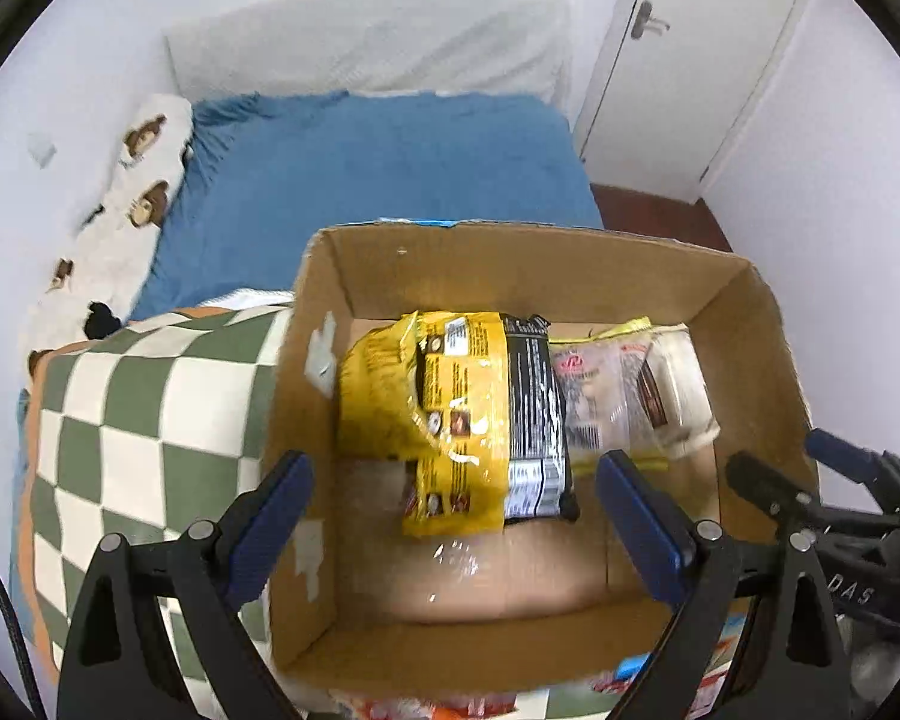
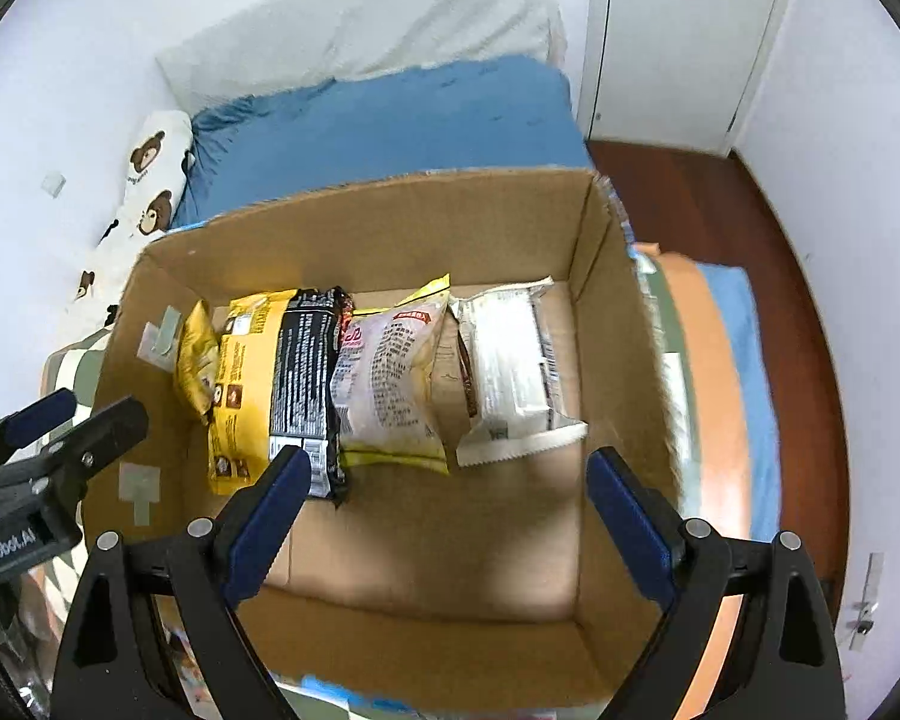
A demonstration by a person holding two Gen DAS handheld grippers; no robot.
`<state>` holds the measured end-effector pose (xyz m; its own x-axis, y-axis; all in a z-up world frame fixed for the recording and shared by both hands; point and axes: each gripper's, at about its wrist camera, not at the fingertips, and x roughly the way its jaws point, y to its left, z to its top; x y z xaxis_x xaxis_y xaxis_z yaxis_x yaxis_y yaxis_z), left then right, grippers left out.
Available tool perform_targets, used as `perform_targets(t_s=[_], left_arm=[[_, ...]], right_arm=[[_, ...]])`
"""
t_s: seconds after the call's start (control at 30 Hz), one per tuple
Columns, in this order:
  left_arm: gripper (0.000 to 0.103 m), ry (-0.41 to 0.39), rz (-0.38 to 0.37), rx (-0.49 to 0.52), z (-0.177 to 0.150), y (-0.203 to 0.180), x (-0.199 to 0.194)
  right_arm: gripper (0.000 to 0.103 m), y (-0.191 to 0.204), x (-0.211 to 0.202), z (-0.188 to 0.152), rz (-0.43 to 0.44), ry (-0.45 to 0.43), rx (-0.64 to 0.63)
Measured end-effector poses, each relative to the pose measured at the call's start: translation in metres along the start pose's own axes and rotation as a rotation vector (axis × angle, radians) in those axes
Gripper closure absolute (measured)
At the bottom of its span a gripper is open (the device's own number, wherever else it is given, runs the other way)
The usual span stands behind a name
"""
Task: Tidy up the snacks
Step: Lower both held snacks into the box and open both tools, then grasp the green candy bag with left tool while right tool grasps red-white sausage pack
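Jaws on both our tools stand spread wide with nothing between them: the left gripper [image 1: 453,519] hangs over the near left part of the cardboard box [image 2: 384,630], the right gripper [image 2: 444,501] over its bare near floor. We judge both are free because the packets already inside need no holding.

Just beyond the fingertips, 4 snacks lie side by side along the far half of the box. From the left we see a yellow packet [image 2: 243,384], a black packet [image 2: 303,384] overlapping it, a pale printed bag [image 2: 390,384] touching the black one, and a white wrapper [image 2: 513,372] just beside that. They lie flat in 1 row, which we take as deliberate, since it leaves the near floor open for more.

Outside the box, a checkered cloth [image 1: 150,438] covers the bed on the left, with a blue sheet [image 1: 378,168] beyond. More colourful wrappers show at the lower edge of the left view, too blurred to identify; we guess they come next.
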<state>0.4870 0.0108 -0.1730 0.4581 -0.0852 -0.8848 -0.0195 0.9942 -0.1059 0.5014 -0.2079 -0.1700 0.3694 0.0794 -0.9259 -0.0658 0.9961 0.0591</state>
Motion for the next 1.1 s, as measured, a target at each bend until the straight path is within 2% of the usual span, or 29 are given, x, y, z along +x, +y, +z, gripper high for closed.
perform_targets(t_s=[0.47, 0.7, 0.77, 0.87, 1.0, 1.1], left_arm=[[0.007, -0.137, 0.000, 0.014, -0.068, -0.008, -0.086], [0.007, -0.151, -0.016, -0.010, -0.105, -0.003, -0.119], [0.007, -0.124, -0.015, -0.005, -0.126, -0.002, -0.123], [0.007, -0.043, -0.015, 0.010, -0.163, -0.002, -0.116], [0.007, 0.093, 0.013, 0.018, -0.211, 0.001, -0.086], [0.007, 0.173, 0.051, -0.025, -0.242, 0.015, -0.059]], right_arm=[[0.008, 0.017, -0.102, -0.075, 0.010, -0.169, -0.047], [0.008, 0.018, -0.136, -0.116, 0.063, -0.187, -0.013], [0.008, 0.015, -0.141, -0.138, 0.089, -0.161, 0.008], [0.008, 0.005, -0.137, -0.176, 0.103, -0.102, 0.039], [0.008, -0.025, -0.118, -0.229, 0.098, -0.002, 0.127], [0.008, -0.053, -0.093, -0.263, 0.069, 0.077, 0.205]])
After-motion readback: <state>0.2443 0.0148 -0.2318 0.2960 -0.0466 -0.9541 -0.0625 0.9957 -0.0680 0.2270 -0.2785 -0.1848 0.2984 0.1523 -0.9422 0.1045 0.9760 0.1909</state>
